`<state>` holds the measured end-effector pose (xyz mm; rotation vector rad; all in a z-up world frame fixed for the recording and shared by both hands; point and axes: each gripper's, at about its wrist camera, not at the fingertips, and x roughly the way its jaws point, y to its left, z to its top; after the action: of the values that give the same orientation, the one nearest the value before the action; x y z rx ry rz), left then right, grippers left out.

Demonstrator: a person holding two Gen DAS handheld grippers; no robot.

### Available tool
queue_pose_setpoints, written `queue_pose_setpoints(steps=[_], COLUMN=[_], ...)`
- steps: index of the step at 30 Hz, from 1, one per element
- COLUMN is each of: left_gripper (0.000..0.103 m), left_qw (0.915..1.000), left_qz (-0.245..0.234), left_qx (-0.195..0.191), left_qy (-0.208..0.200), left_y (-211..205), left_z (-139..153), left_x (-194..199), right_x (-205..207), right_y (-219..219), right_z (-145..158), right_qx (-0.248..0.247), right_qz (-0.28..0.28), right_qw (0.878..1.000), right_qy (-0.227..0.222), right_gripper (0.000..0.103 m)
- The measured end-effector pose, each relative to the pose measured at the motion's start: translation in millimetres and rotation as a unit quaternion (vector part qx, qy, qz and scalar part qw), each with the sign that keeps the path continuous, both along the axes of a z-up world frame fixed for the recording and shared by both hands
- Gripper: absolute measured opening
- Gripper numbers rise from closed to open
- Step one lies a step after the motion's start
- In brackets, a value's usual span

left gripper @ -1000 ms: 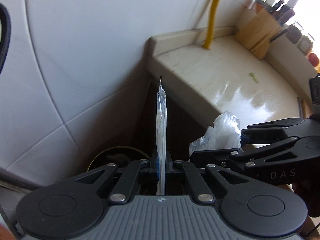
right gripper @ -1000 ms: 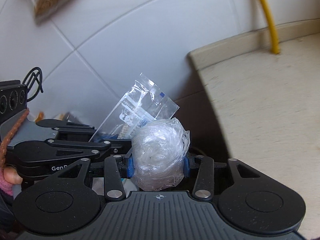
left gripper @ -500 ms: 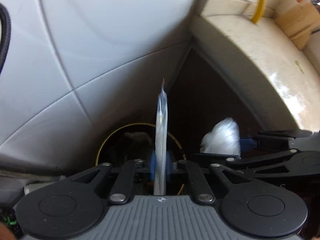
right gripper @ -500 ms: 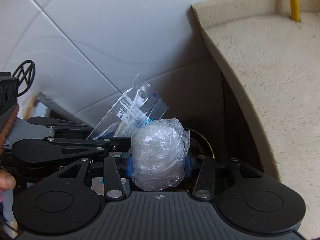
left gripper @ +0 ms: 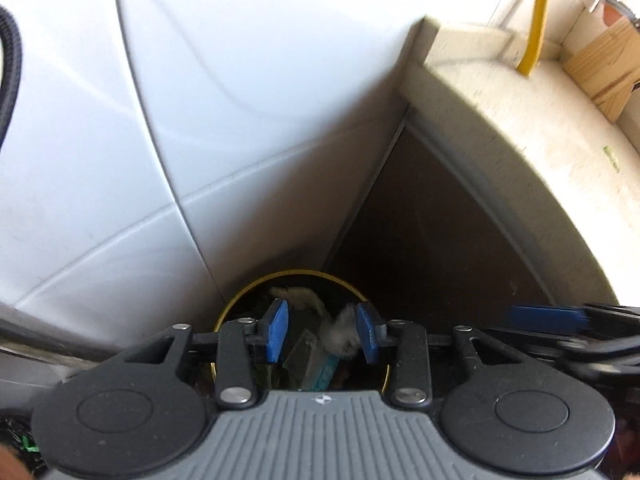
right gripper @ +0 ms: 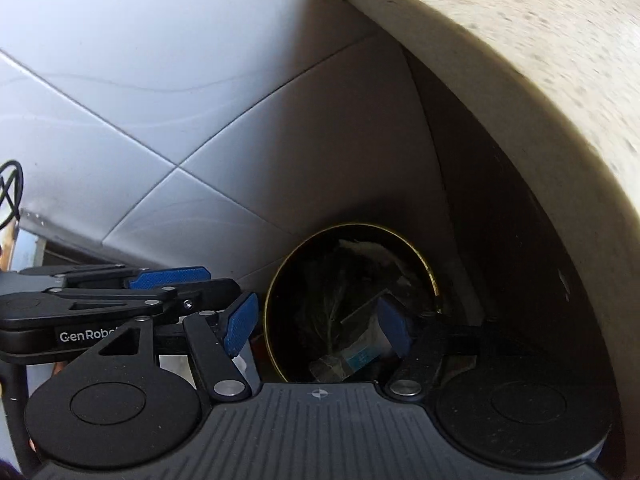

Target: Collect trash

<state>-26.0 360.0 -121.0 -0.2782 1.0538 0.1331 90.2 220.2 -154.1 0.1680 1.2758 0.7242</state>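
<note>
My left gripper (left gripper: 322, 330) hangs over the mouth of a round bin (left gripper: 256, 286) with a yellow rim, its jaws parted narrowly and having just been opening, with nothing pressed between the blue pads (left gripper: 276, 330). Below that gap, down in the bin, lies the flat clear packet (left gripper: 320, 364) with a teal-printed patch, and beside it a whitish crumpled ball of plastic wrap (left gripper: 342, 330). My right gripper (right gripper: 316, 326) hovers above the same bin (right gripper: 276, 280), jaws wide and also just opened further, gripping nothing; from this side the packet (right gripper: 352, 354) shows low in the dark interior among other rubbish too dim to name. The left gripper (right gripper: 172, 284) sits just beside it on the left of that view, and the right gripper's blue pad (left gripper: 548, 314) shows at the right edge of the left wrist view.

Behind the bin rises a wall of large pale tiles (left gripper: 200, 100). To the right a speckled cream surface (left gripper: 560, 128) curves away over a dark cabinet side (left gripper: 432, 232). Farther back on it stand a yellow hose (left gripper: 538, 20) and a wooden block (left gripper: 608, 64).
</note>
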Motion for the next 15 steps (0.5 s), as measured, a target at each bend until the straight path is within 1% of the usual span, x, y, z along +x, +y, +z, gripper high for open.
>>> queue_pose_setpoints(steps=[4,7,9,10,11,12,15], left_gripper=[0.037,0.048,0.06,0.063,0.069,0.073,0.081], left_qw=[0.9988,0.9958,0.992,0.9893,0.9868,0.9847,0.98], left_qz=[-0.01,-0.014,-0.01,-0.009,-0.007,-0.007,-0.014], left_qx=[0.034,0.055,0.078,0.092,0.103,0.11,0.123], left_qy=[-0.033,-0.072,-0.098,-0.113,-0.125,-0.135,-0.156], left_y=[-20.0,-38.1,-55.7,-66.5,-76.7,-86.4,-119.7], left_z=[34.4,65.1,85.9,95.2,103.2,108.4,120.7], left_x=[-11.1,-21.2,-32.6,-39.5,-46.7,-52.0,-67.5], right_x=[-17.7,-34.1,-42.8,-47.3,-50.8,-53.2,-63.3], right_y=[-22.7,-50.3,-65.6,-73.8,-80.9,-88.0,-110.1], right_z=[35.3,71.2,94.0,105.1,115.7,126.4,156.3], right_qx=[0.011,0.026,0.035,0.04,0.045,0.05,0.056], right_qz=[-0.022,-0.038,-0.049,-0.054,-0.058,-0.059,-0.065], right_qw=[0.999,0.997,0.995,0.993,0.992,0.991,0.984], right_qy=[-0.036,-0.065,-0.085,-0.094,-0.103,-0.113,-0.156], right_gripper=[0.075,0.081,0.084,0.085,0.086,0.086,0.087])
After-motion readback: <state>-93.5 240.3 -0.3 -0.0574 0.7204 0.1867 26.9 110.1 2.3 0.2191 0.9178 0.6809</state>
